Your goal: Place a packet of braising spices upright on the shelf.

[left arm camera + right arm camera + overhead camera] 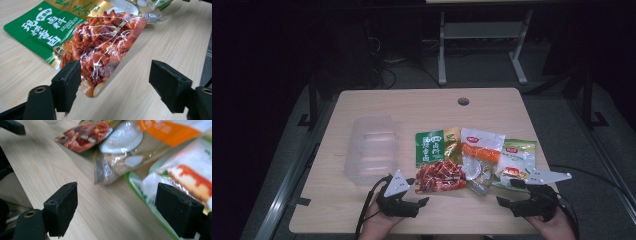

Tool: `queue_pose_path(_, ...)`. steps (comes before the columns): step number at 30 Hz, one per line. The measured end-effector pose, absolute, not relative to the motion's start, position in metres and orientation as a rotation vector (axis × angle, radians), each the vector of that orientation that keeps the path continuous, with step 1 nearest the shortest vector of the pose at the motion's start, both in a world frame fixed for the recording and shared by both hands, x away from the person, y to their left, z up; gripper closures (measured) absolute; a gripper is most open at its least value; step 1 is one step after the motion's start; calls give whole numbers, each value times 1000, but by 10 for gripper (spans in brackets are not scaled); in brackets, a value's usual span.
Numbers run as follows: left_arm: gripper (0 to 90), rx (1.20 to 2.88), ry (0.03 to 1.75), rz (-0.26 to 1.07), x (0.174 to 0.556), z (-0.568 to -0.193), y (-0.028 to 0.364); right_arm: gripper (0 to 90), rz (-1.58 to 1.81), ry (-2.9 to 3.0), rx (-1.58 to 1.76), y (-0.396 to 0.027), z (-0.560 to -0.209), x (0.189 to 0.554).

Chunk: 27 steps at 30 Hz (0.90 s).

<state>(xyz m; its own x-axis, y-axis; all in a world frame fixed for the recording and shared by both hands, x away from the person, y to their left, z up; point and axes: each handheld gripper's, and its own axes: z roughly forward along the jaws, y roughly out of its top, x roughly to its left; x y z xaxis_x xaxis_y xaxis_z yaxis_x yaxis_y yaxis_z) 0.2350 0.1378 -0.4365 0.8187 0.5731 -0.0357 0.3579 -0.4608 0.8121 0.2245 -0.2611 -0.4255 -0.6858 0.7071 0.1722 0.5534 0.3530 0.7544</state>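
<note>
White Chinese characters reading 现捞香卤, with 卤料 beside them, stand on the green packet; smaller print is illegible.

Dim, dark-edged high view; brighter close views, glare on the red packet, soft-focus near edges.

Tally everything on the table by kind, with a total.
Snack packets: 4 (red packet, green packet, orange-and-white packet, pale green packet)
Clear plastic container: 1
Total: 5
</note>
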Motion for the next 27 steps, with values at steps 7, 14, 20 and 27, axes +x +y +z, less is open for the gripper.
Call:
queue_pose_path(7,316,2142,655,315,246,-437,127,170,1235,2444,1104,-246,-404,244)
queue_pose_path(14,389,2169,668,347,258,-443,119,159,1209,2504,1067,-221,-390,274)
queue_pose_path(20,525,2225,671,399,264,-449,114,158,1189,2563,1067,-201,-382,303)
queue_pose_path(27,662,2259,683,398,268,-452,114,158,1115,2620,1049,-178,-375,339)
